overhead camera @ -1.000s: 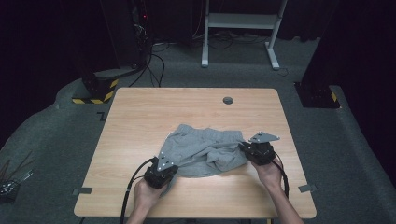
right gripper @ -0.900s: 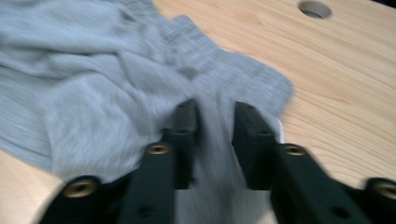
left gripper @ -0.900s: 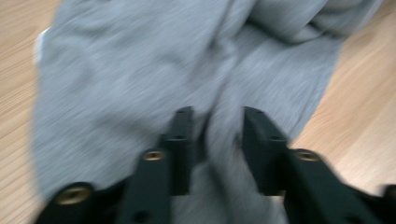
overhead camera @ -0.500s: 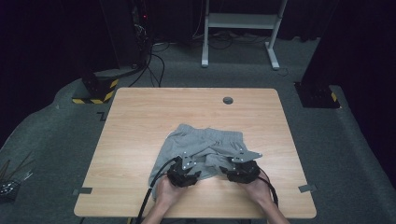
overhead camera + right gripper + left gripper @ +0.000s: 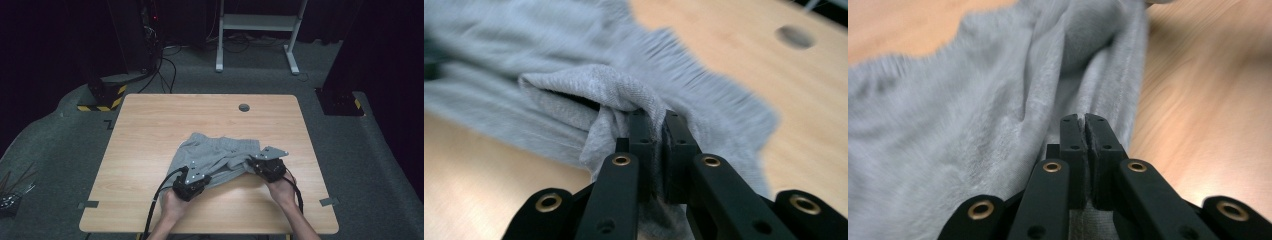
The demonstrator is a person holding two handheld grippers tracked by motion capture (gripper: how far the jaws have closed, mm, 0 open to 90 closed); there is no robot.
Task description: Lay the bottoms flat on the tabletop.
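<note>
1. Left gripper [image 5: 1086, 119]: jaws pinched together with a thin layer of grey fabric between the pads. They have just been closing, after a brief wider opening. In the high view the left gripper [image 5: 192, 179] sits at the garment's near-left edge.
2. Right gripper [image 5: 655, 116]: jaws likewise clamped on a bunched fold of the cloth, also just closed. In the high view it [image 5: 267, 164] is at the garment's right edge.
3. Grey shorts [image 5: 220, 155]: lying crumpled on the near half of the wooden table [image 5: 150, 130], ribbed waistband toward the far side, cloth touching both grippers. Fabric is soft knit, wrinkled [image 5: 948, 150].
4. Change versus half a second ago: both hands were then close together at the near edge of the shorts; now they stand apart, one at each side. A second ago the spacing was similar to now.
5. Judgement: this reads as a re-grip. Both grippers let go, shifted, and took fresh hold at two separate points, which sets up spreading or folding the shorts.
6. Risk: the right grip holds a thick bunch, so layers may slip unevenly when pulled.
7. Beyond: a small dark round hole [image 5: 244, 107] in the far tabletop, well apart from the cloth.
</note>
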